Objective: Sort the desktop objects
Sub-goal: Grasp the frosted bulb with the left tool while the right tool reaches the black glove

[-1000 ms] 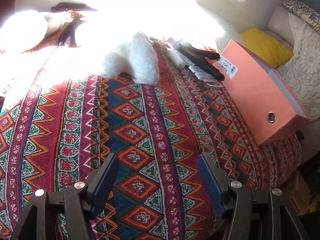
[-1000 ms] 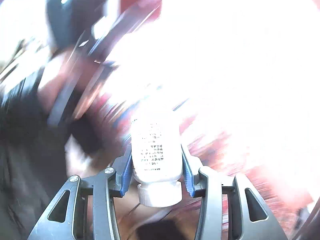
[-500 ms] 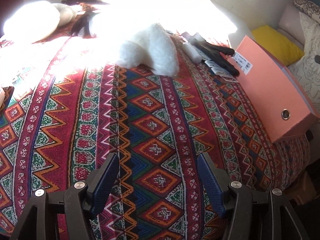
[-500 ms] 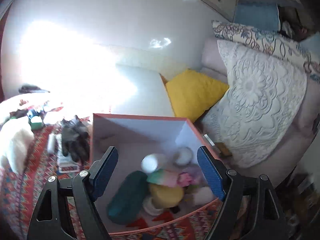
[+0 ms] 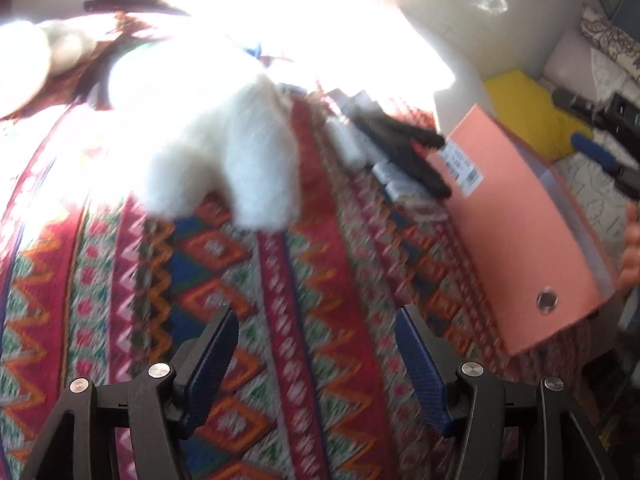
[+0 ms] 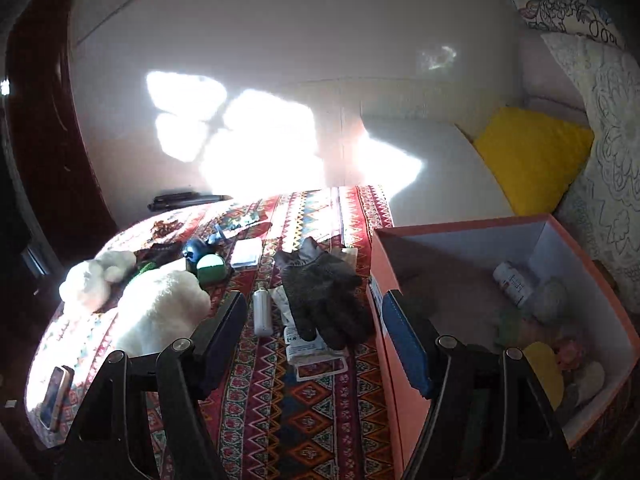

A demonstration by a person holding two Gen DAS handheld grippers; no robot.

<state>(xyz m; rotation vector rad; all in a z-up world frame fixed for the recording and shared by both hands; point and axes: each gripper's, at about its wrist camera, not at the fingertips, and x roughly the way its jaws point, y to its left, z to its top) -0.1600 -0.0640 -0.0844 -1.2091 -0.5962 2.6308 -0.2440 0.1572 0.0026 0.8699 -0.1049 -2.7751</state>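
Note:
My left gripper hangs open and empty over the patterned cloth, short of a white plush toy. Dark gloves lie beside an orange box. One blue finger of the other gripper shows above that box. In the right wrist view my right gripper holds nothing and its jaws are closing. Beyond its fingers lie the gloves, a small white tube and paper packets. The box holds a white bottle among several other items.
The plush toy covers the cloth's left part, with a green and white round thing behind it. A phone lies at the near left edge. A yellow cushion and patterned pillows stand behind the box. A hand shows at the box's right.
My right gripper let go of the white bottle, which now lies in the box, and swung left over the cloth. My left gripper moved closer to the plush toy, still open.

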